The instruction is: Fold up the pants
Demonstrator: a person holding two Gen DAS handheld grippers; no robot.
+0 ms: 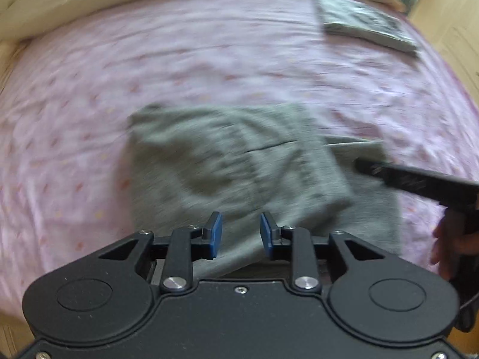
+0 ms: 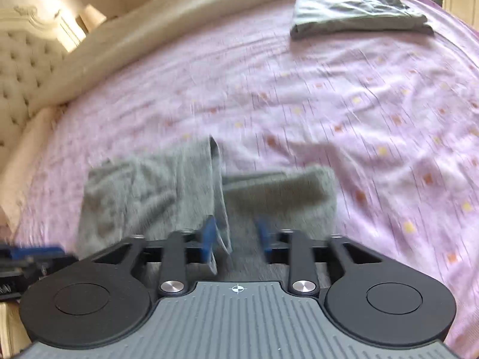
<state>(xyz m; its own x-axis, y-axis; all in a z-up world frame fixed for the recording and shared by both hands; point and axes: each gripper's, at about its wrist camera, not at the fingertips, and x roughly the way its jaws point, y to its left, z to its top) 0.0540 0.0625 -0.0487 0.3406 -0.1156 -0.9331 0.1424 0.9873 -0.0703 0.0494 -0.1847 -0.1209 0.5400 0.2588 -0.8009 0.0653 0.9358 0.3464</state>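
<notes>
Left gripper (image 1: 241,234): blue pads parted by a moderate gap, nothing between them; it hangs over the near edge of the grey pants (image 1: 239,161), which spread just beyond and below the fingertips. Right gripper (image 2: 236,239): jaws apart, blurred; a raised edge of the pants (image 2: 143,191) stands beside the inner face of its left pad, and whether it touches cannot be told. No cloth is pinched.

Pants: grey knit, folded into a compact block of roughly rectangular outline. In the left wrist view an upper layer lies over a lower one that juts out to the right, where the right gripper (image 1: 365,164) reaches in as a dark finger, held by a hand (image 1: 452,239). In the right wrist view the left gripper (image 2: 33,254) shows at the left edge.

Surroundings: pink dotted sheet (image 1: 209,59) under the pants; well beyond both grippers, to the right, a second folded grey garment (image 2: 359,15); cream bed frame (image 2: 149,24) along the far side.
</notes>
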